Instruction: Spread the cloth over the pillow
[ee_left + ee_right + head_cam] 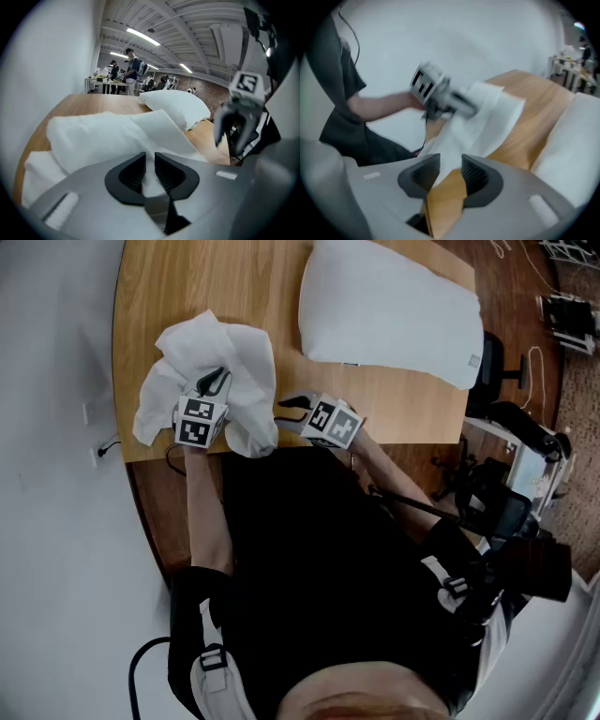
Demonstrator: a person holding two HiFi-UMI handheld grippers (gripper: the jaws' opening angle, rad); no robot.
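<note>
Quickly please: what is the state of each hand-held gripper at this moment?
Left hand-held gripper: closed on the cloth.
Right hand-held gripper: open, gripping nothing; the cloth's edge hangs at its jaws.

It was an open lab or workshop: beyond the table (82,101), people (132,63) stood at benches (98,83) under strip lights (143,36) and bare beams, a brick wall (213,91) behind; cables (536,367) lay beside it
</note>
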